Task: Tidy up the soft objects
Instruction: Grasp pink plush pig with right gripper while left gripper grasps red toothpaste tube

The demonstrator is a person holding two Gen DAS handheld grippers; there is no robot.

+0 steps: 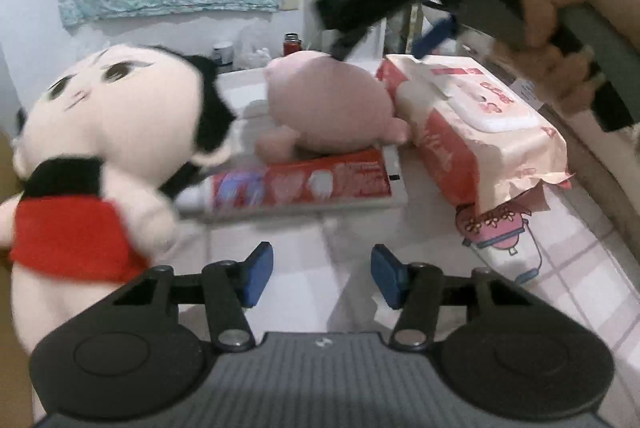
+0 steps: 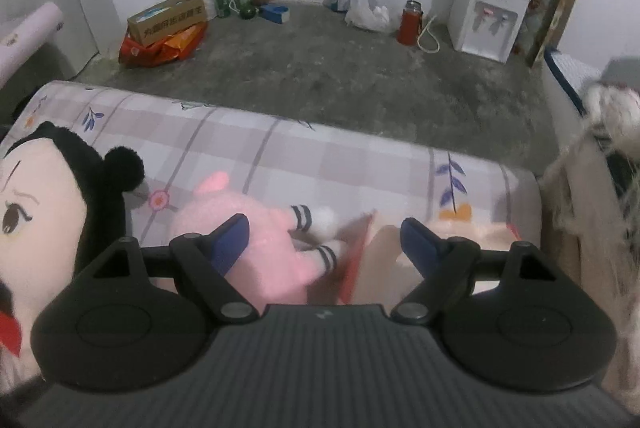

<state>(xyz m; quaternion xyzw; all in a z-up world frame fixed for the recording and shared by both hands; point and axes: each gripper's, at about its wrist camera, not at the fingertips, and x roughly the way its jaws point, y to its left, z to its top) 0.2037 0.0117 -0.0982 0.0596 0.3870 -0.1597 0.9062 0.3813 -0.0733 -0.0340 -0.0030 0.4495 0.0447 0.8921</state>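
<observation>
Two plush toys on the checked bed (image 2: pixel 360 163), one black-haired doll (image 1: pixel 108 131) at its left and one pink plush (image 1: pixel 332 107) atop one toothpaste box (image 1: pixel 304 187) beside one wipes pack (image 1: pixel 480 131); left hand-held gripper (image 1: pixel 322 278) and right hand-held gripper (image 2: pixel 324 248) both parted, empty, over open bedding short of the far edge.

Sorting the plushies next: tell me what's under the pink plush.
The pink plush rests partly on the red toothpaste box. What lies under its far side is hidden.
</observation>
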